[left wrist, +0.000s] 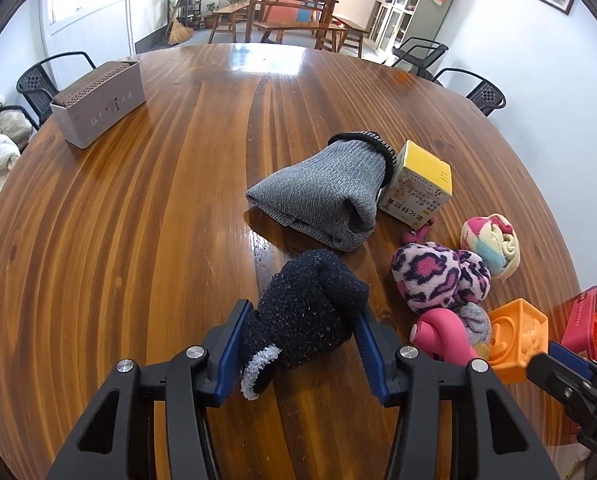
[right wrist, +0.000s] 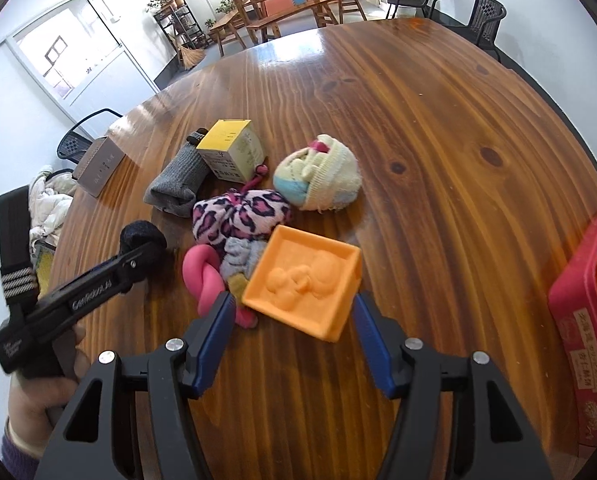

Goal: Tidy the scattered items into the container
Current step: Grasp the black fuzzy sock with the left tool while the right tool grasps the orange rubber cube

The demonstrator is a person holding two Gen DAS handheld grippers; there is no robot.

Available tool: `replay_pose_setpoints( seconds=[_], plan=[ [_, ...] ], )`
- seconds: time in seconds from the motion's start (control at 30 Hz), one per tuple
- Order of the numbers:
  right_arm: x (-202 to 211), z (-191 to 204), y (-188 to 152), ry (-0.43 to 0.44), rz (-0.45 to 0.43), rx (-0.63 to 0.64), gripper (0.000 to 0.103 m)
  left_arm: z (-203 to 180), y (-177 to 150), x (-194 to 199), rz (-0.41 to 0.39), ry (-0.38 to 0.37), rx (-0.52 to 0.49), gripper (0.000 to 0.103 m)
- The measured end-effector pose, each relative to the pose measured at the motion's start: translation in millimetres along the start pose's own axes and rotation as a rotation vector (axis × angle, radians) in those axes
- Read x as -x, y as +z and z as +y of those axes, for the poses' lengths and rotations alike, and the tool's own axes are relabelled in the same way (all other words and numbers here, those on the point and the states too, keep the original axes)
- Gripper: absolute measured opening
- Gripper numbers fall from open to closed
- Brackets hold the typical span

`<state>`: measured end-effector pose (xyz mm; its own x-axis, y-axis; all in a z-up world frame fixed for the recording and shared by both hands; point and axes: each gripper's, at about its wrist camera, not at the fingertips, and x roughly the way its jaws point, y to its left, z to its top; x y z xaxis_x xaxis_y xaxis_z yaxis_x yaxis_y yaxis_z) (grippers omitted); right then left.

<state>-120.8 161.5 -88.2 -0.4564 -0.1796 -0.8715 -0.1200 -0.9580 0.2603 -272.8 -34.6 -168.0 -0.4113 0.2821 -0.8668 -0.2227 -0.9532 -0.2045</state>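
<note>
Both wrist cameras look steeply down, close over the round wooden counter (left wrist: 138, 200); both catch the leopard-print fleece bundle (left wrist: 438, 276).

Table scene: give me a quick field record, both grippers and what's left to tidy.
left gripper: shut on dark sock bundle
right gripper: open, fingers either side of orange block
container: red box, at right
loose items: grey sock, yellow carton, leopard sock, pastel sock ball, pink toy

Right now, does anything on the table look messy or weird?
Yes. Socks, a yellow box and an orange block lie jumbled in a heap on the table. The orange block sits tilted.
</note>
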Motion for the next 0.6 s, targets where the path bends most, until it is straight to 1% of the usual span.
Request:
replay_pose_setpoints(
  seconds=[0.13, 0.33, 0.43, 0.6],
  plan=[
    [-11.3, 4.6, 8.0, -0.03, -0.009, -0.005, 0.069, -2.5, -4.4, 5.9, -0.001, -0.008, 0.006, 0.053],
    [-27.8, -0.4, 12.1, -0.073, 0.022, -0.008, 0.069, -12.5, -6.1, 14.9, -0.005, -0.018, 0.004, 0.053],
    [-23.8, 1.4, 9.7, -0.063, 0.005, 0.026, 0.061, -14.6, -9.6, 20.2, -0.007, -0.019, -0.001, 0.053],
    [-13.7, 5.9, 1.6, -0.08, -0.011, 0.082, 0.058, -26.5, -11.6, 30.5, -0.016, -0.022, -0.013, 0.053]
  ],
)
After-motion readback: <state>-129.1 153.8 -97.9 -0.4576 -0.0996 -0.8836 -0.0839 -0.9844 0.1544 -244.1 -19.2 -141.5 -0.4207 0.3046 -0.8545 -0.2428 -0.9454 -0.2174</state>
